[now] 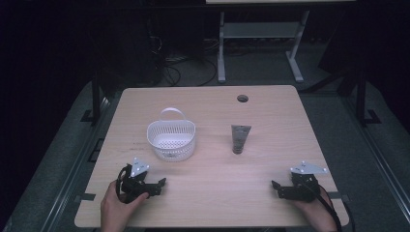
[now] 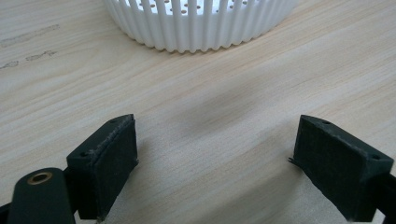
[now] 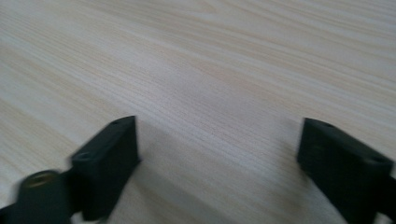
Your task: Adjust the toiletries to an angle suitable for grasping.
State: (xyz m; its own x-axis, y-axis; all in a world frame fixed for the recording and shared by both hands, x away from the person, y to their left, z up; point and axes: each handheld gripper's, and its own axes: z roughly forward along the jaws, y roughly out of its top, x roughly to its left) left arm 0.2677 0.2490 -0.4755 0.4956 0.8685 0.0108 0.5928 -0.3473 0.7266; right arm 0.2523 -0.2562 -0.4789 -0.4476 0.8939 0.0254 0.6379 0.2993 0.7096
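A white slotted basket [image 1: 172, 139] with a loop handle stands left of the table's middle. A grey tube [image 1: 239, 137] lies right of centre, its cap toward me. My left gripper [image 1: 160, 184] rests near the front left edge, just in front of the basket, jaws wide apart with nothing between them. In the left gripper view [image 2: 217, 154] the basket's ribbed wall [image 2: 201, 28] is close ahead. My right gripper [image 1: 275, 186] sits at the front right, pointing left, open and empty. The right gripper view [image 3: 219, 154] has bare wood between the jaws.
The light wooden table [image 1: 208, 193] has a round cable hole [image 1: 242, 98] near its far edge. Beyond it stand a white desk frame [image 1: 261, 43] and tangled cables on a dark floor. Metal rails run along both sides of the table.
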